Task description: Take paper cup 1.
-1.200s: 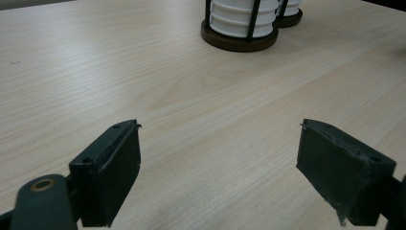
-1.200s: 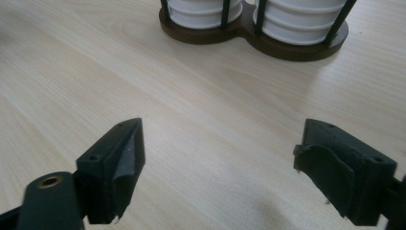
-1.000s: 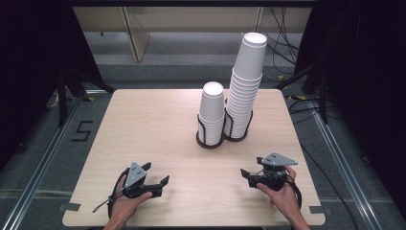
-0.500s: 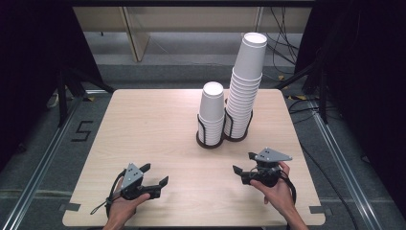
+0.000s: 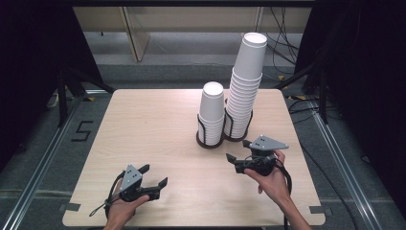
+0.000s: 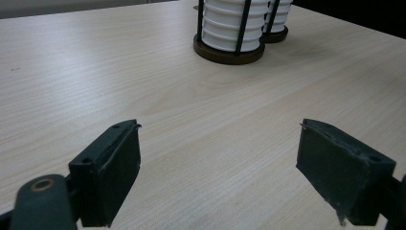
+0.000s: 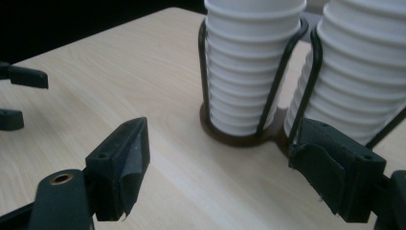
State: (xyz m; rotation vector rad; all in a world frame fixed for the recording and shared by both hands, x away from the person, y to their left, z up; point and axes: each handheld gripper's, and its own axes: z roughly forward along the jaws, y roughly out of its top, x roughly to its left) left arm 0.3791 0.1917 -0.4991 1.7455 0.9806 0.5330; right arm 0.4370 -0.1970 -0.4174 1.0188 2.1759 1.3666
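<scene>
R gripper (image 5: 239, 151) held above table (image 5: 143, 124) w/ jaws spread wide, nothing between them, pointed at the cup stacks and near them. L gripper (image 5: 154, 176) low at near edge, jaws also apart and empty, well apart from the stacks. Tall cup stack (image 5: 245, 86) sits in a wire holder (image 5: 238, 130) toward table's far right; short cup stack (image 5: 211, 112) in its own holder (image 5: 209, 139) just beside it, bases touching or nearly. In R gripper view, short stack (image 7: 251, 62) centered ahead, tall stack (image 7: 364, 62) at right.
</scene>
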